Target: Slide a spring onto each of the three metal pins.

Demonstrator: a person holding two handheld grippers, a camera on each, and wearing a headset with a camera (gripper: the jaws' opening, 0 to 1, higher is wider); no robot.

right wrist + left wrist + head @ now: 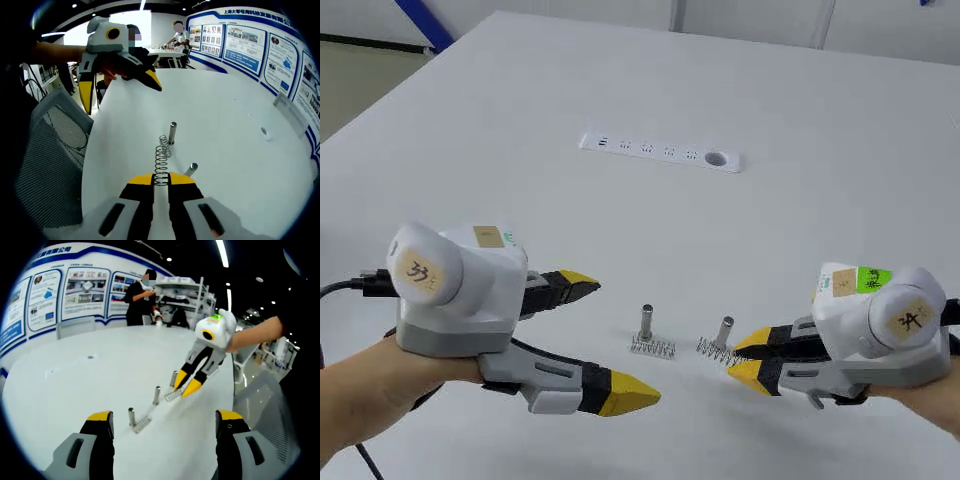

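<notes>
Left gripper point(625, 342) hovers, jaws wide; right gripper point(738, 358) pinches spring point(713, 349) on table point(770, 220).

Pin point(646, 321) upright, spring point(652, 348) lying at base; second pin point(724, 329) upright; second spring point(712, 348) horizontal, end in right gripper point(738, 358) jaws.

Looks like a company lab or office: info posters point(82, 292) on blue-trimmed walls, big white bench point(770, 220), mesh office chair point(50, 165).
</notes>
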